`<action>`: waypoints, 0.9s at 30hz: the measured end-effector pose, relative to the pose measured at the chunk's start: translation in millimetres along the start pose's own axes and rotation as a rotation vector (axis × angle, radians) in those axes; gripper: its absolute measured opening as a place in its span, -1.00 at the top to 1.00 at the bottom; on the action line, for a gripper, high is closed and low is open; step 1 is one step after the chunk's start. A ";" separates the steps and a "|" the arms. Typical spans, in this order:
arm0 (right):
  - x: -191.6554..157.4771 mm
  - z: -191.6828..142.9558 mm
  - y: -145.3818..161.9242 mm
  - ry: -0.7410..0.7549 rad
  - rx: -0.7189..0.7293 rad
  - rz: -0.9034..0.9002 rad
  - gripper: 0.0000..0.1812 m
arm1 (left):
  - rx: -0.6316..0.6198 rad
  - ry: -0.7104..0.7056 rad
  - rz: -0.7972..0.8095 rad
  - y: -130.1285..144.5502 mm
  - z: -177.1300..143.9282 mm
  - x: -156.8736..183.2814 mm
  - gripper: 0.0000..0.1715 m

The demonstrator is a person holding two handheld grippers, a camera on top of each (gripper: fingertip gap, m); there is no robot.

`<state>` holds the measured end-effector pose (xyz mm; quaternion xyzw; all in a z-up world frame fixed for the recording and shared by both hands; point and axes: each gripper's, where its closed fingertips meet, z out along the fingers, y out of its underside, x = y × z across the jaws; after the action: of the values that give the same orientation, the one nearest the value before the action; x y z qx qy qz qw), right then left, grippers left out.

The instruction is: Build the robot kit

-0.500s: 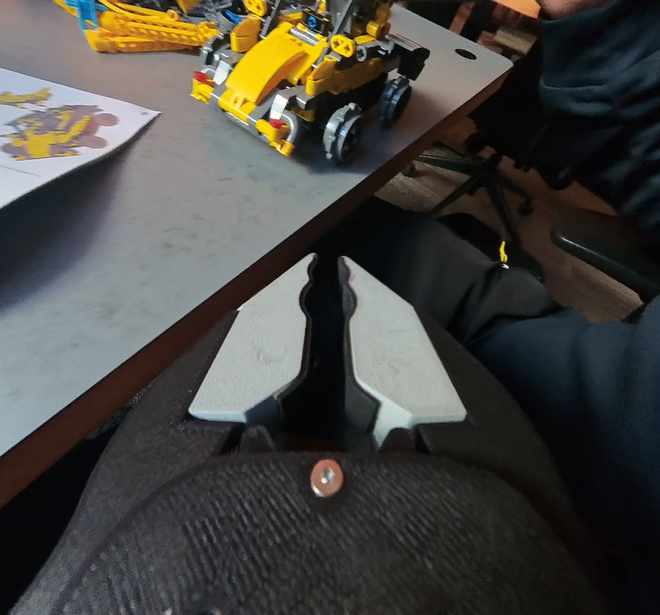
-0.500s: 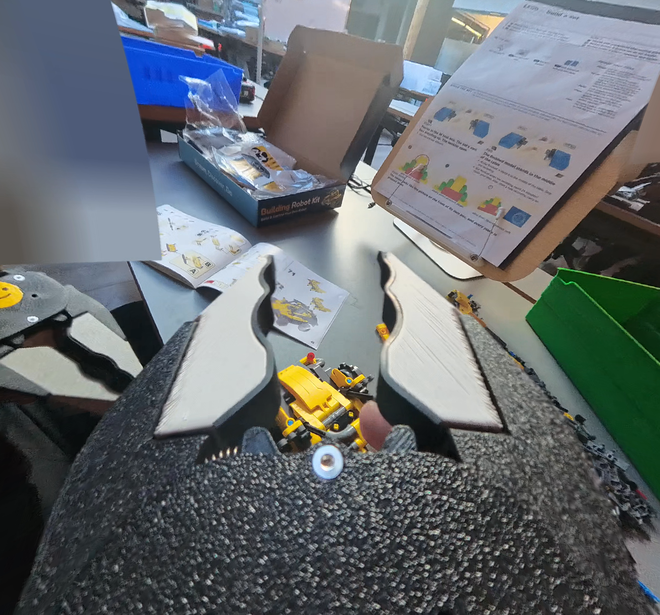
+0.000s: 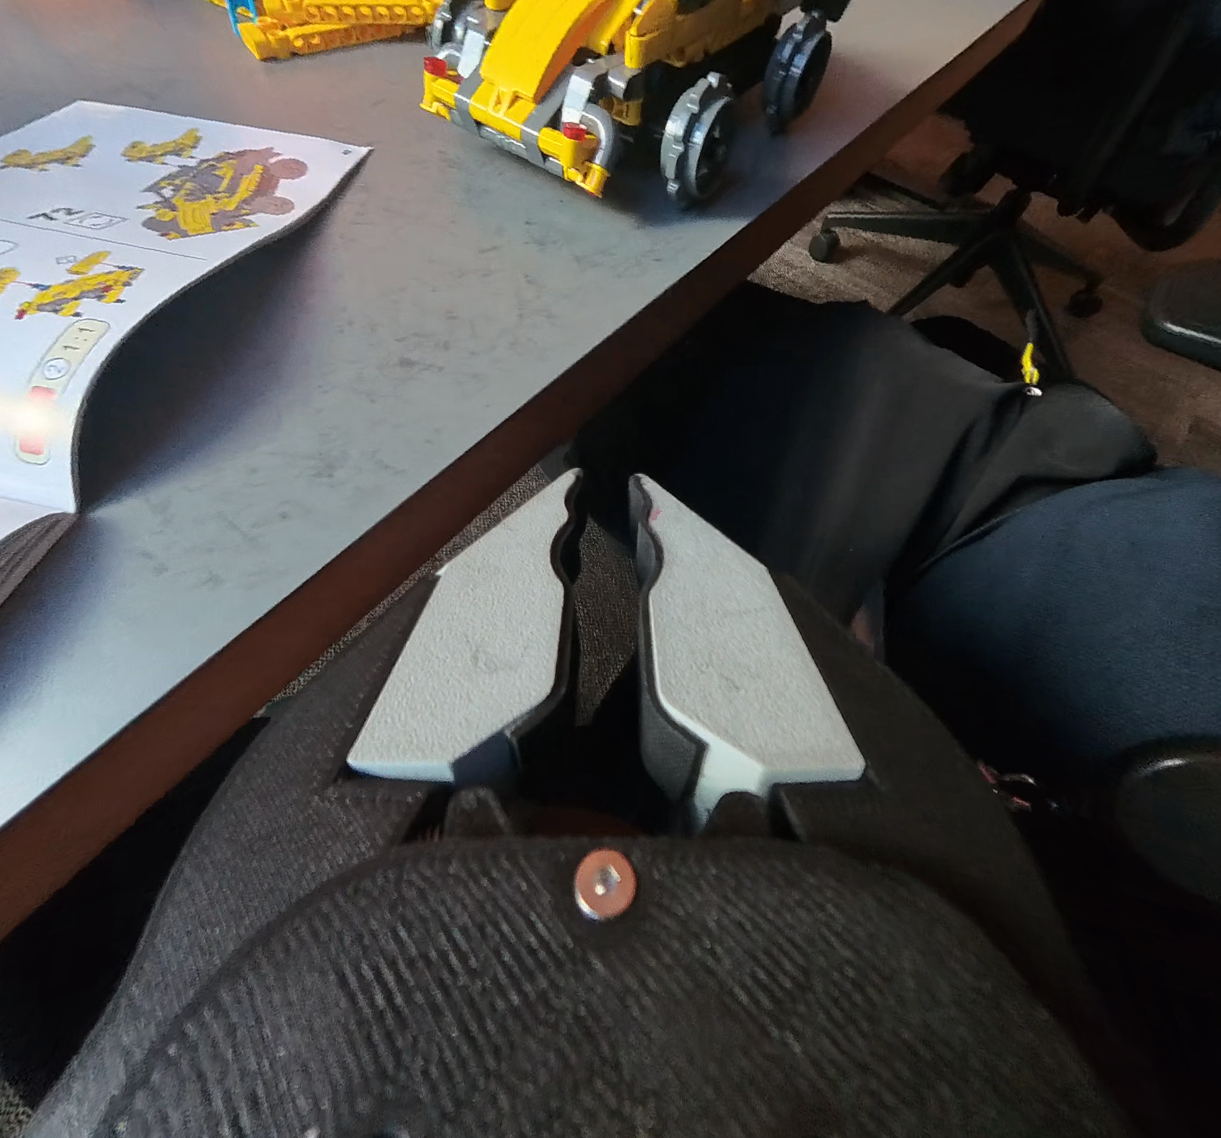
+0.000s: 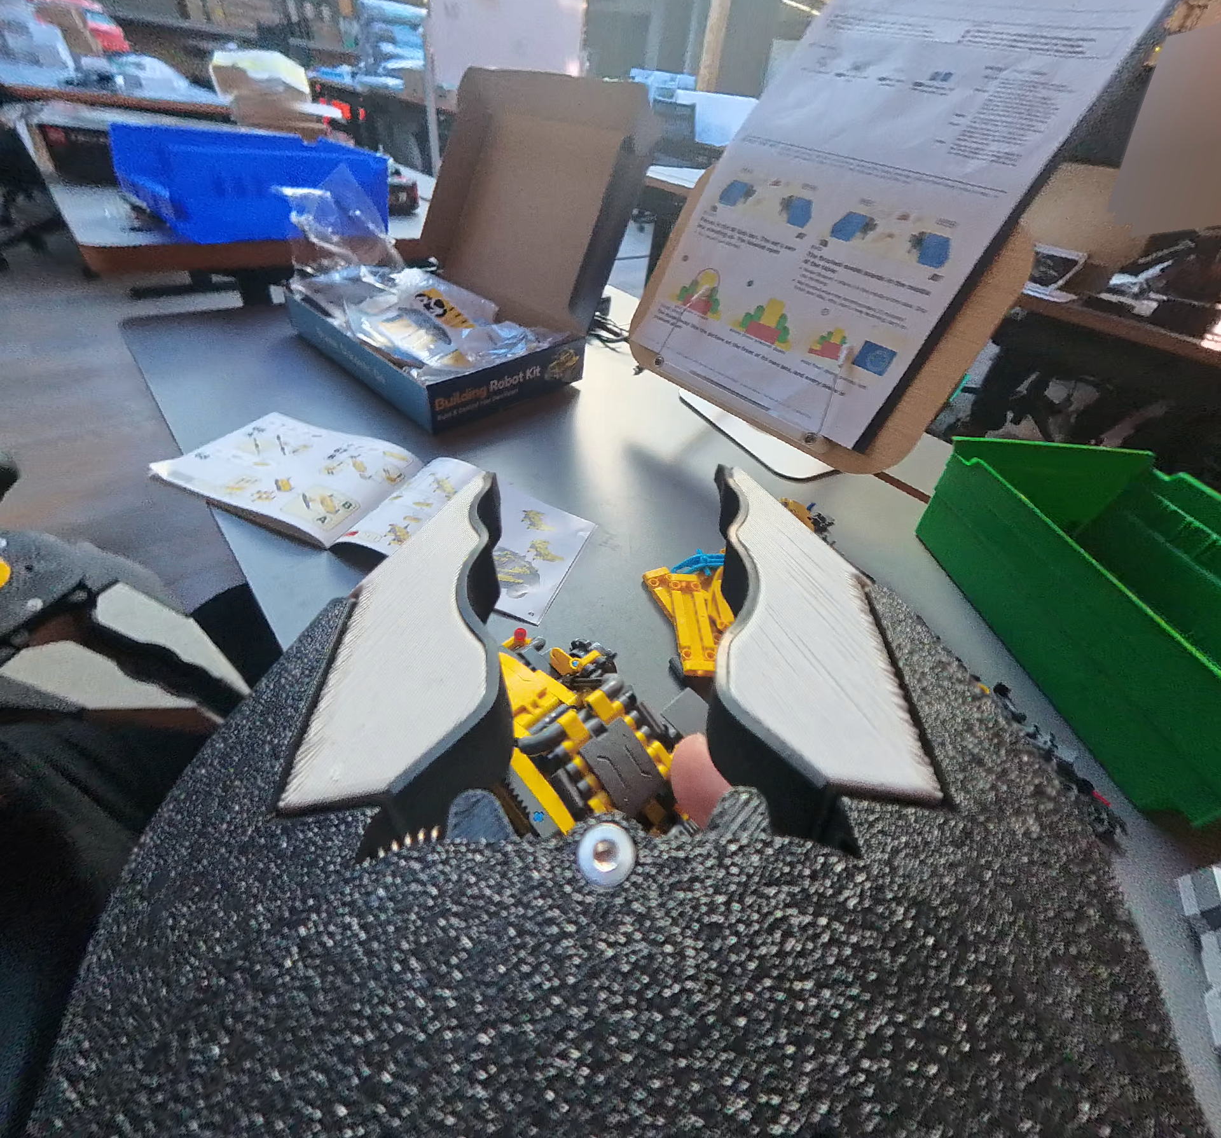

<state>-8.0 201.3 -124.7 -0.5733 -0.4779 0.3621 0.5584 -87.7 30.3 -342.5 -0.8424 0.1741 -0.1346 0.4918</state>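
Note:
A yellow and grey brick-built vehicle [image 3: 575, 29] stands near the grey table's [image 3: 330, 412] front edge. My left gripper [image 3: 604, 491] is below and in front of that edge, over a dark fabric seat. It is empty, with its jaws only a narrow gap apart. My right gripper [image 4: 604, 485] is open wide and empty, hovering just above the same vehicle [image 4: 568, 710], which shows between its jaws. A fingertip [image 4: 694, 776] shows by the right jaw's base. The left gripper also shows at the left edge of the right wrist view [image 4: 132, 643].
An open instruction booklet [image 4: 317, 485] lies left of the vehicle. Loose yellow parts [image 4: 687, 617] lie behind it. An open kit box [image 4: 462, 339], a sheet on a wooden stand [image 4: 859, 214] and a green bin [image 4: 1090, 577] ring the table. A person's leg [image 3: 1057, 577] and a chair base [image 3: 978, 234] are to the right. My right fingertips sit around 30 cm from my left ones.
The left wrist view has shifted, so more of the booklet shows and the arm at top right is gone. The right gripper has drawn back a little, so more of the vehicle shows.

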 end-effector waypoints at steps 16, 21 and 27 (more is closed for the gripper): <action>18.2 2.5 20.9 0.033 -0.049 0.063 0.34 | -0.006 -0.030 0.106 1.0 2.7 3.8 0.90; 16.2 2.0 17.4 -0.009 -0.004 0.144 0.38 | -0.004 -0.021 0.098 0.6 2.4 4.5 0.90; 18.6 -0.6 15.7 0.013 -0.007 0.121 0.38 | 0.004 -0.027 0.118 -0.3 0.1 5.5 0.90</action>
<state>0.0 220.0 -137.9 -0.6055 -0.4399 0.3897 0.5366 -82.7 28.3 -342.0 -0.8315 0.2165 -0.0941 0.5029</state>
